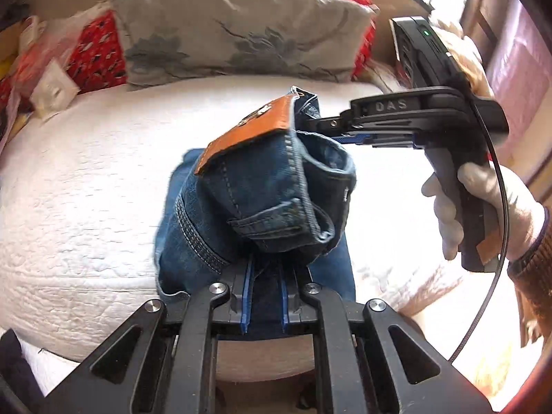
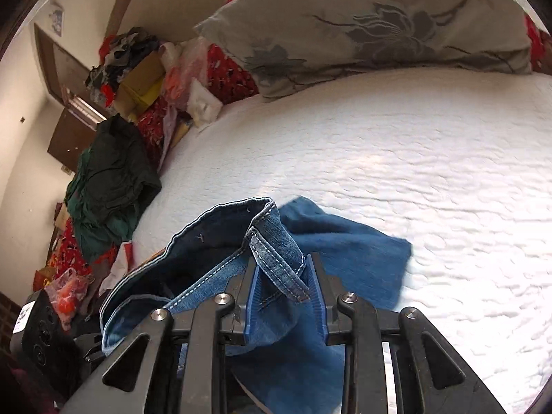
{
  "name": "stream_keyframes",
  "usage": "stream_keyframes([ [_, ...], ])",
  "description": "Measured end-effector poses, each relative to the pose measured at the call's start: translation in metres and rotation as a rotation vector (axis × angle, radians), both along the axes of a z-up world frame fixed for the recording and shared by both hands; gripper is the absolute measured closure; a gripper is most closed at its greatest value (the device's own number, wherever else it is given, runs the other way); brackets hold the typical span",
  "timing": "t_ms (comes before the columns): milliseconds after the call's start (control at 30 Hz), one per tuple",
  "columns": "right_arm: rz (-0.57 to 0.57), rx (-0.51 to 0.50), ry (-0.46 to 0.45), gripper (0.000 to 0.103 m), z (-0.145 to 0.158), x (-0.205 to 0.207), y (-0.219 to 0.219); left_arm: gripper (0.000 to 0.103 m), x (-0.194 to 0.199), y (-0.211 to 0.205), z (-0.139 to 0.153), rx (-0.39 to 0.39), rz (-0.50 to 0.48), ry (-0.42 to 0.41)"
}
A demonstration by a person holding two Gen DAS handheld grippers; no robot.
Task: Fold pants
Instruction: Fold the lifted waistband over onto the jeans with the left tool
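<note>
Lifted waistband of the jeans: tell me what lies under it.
Under the raised waistband, held by the left gripper and right gripper, the rest of the jeans lies on the white quilt. What lies beneath those jeans is covered.

We have open passage over the white quilted bedspread [image 2: 396, 145] to either side of the jeans [image 1: 262, 193], bounded ahead by the grey floral pillow [image 1: 238, 34] and on the left by the green clothing heap [image 2: 110, 183] and bedside clutter [image 2: 145, 79].
</note>
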State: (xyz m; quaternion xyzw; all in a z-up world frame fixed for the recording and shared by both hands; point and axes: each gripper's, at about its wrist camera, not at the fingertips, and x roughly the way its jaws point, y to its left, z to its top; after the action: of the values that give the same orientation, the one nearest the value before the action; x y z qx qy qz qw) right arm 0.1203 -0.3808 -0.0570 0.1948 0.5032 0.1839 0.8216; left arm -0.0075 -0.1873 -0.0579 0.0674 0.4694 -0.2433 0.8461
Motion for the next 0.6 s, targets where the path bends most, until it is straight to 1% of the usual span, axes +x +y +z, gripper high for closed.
stream_keyframes([
  [67,-0.1,-0.087,0.068,0.075,-0.025,-0.02,-0.029,0.094,-0.008,-0.035,-0.024,0.094,-0.089,0.061],
  [133,-0.169,-0.059,0.099,0.075,-0.037,-0.04,-0.053,0.094,-0.016,-0.049,-0.041,0.155,-0.123,0.118],
  [167,-0.2,-0.036,0.092,0.075,-0.038,-0.05,-0.063,0.094,-0.018,-0.048,-0.043,0.151,-0.125,0.139],
  [233,-0.252,0.013,0.065,0.074,-0.033,-0.066,-0.078,0.094,-0.022,-0.034,-0.036,0.112,-0.128,0.162],
  [300,-0.293,0.069,0.04,0.068,-0.028,-0.077,-0.089,0.094,-0.02,-0.014,-0.023,0.061,-0.12,0.192],
  [333,-0.309,0.101,0.027,0.058,-0.025,-0.081,-0.091,0.091,-0.016,0.0,-0.015,0.024,-0.109,0.216],
  [367,-0.321,0.133,0.017,0.045,-0.024,-0.083,-0.092,0.091,-0.011,0.013,-0.008,-0.019,-0.089,0.241],
  [433,-0.343,0.204,0.007,0.032,-0.025,-0.084,-0.089,0.091,0.006,0.04,0.006,-0.093,-0.036,0.27],
  [500,-0.348,0.267,0.012,0.032,-0.031,-0.075,-0.08,0.091,0.03,0.062,0.019,-0.142,0.046,0.265],
  [533,-0.351,0.275,0.021,0.032,-0.034,-0.07,-0.074,0.091,0.043,0.074,0.024,-0.144,0.098,0.258],
  [567,-0.356,0.271,0.033,0.032,-0.038,-0.066,-0.068,0.091,0.059,0.086,0.026,-0.171,0.14,0.274],
  [600,-0.359,0.272,0.044,0.032,-0.042,-0.061,-0.063,0.091,0.074,0.097,0.026,-0.221,0.168,0.3],
])
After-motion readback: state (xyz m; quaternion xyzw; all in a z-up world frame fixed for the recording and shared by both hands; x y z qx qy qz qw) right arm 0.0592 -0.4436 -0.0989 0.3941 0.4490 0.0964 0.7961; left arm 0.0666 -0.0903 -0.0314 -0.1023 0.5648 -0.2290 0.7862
